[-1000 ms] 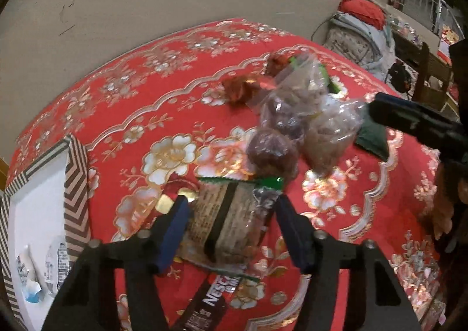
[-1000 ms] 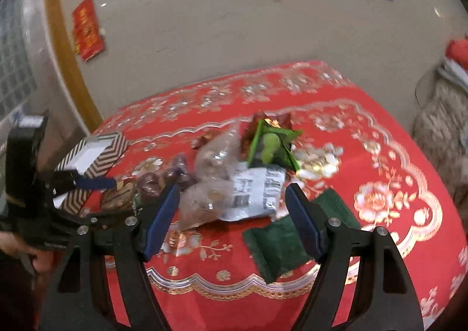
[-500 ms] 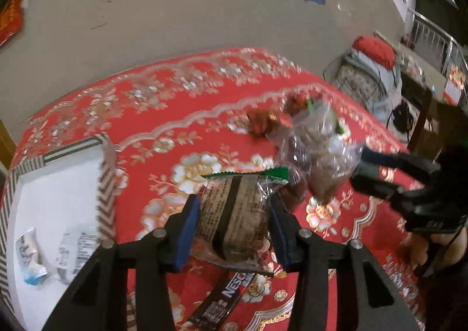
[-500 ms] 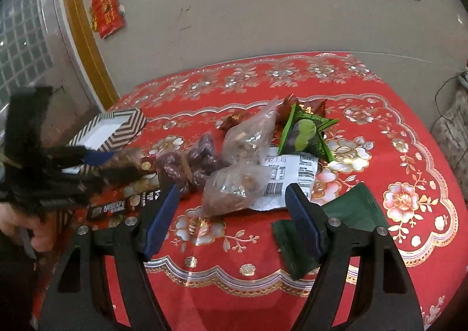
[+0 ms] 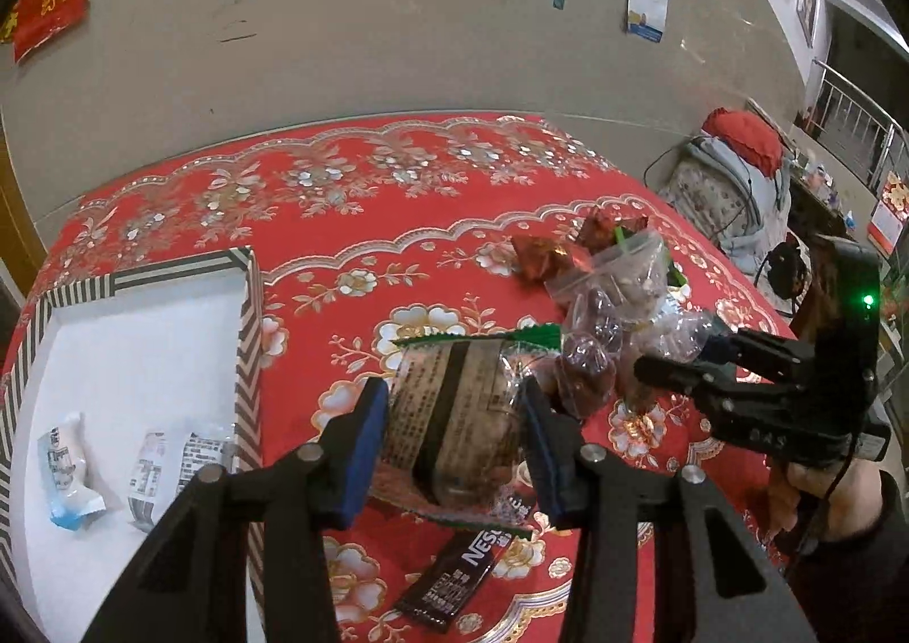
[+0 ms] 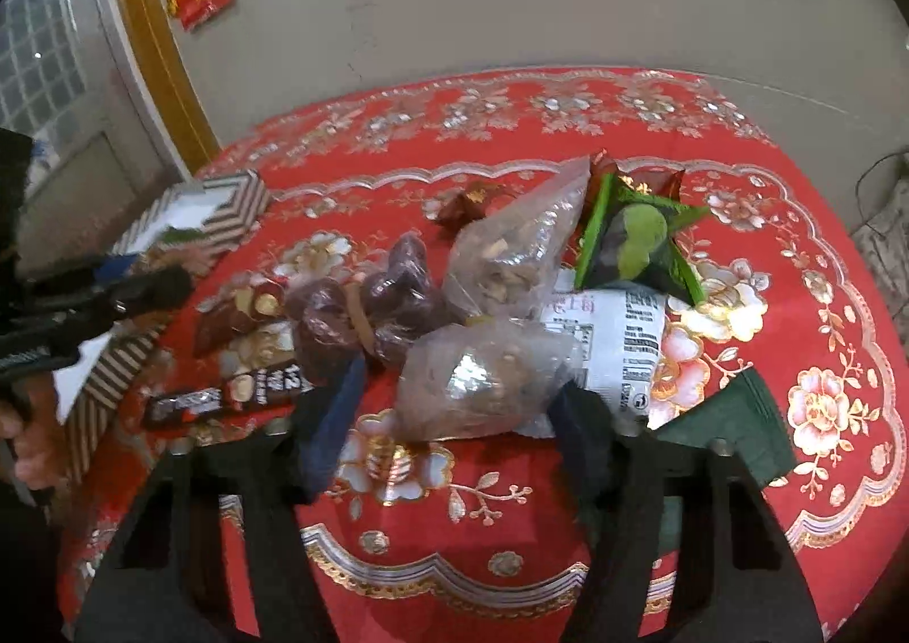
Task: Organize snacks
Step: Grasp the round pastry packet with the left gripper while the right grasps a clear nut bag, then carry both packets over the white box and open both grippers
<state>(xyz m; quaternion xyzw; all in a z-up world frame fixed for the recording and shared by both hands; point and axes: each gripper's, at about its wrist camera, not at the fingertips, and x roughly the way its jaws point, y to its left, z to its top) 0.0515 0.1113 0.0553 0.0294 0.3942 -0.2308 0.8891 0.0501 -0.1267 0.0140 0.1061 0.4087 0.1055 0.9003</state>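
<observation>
left claw (image 5: 451, 441) pinches the pastry packet (image 5: 454, 416); right claw (image 6: 454, 438) is closing around the clear bag (image 6: 483, 387) (squeeze gently, centred).

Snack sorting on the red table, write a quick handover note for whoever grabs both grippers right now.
Left gripper: shut on a clear-wrapped cake packet, lifted off the red tablecloth, not yet over the striped box.
Right gripper: jaws closing around a clear bag of nuts at the near edge of the snack pile; grip not confirmed.
Done: a few small packets already lie in the box.
Left: box the cake, then the nut bags, dates, green packets and the Nescafe stick.
</observation>
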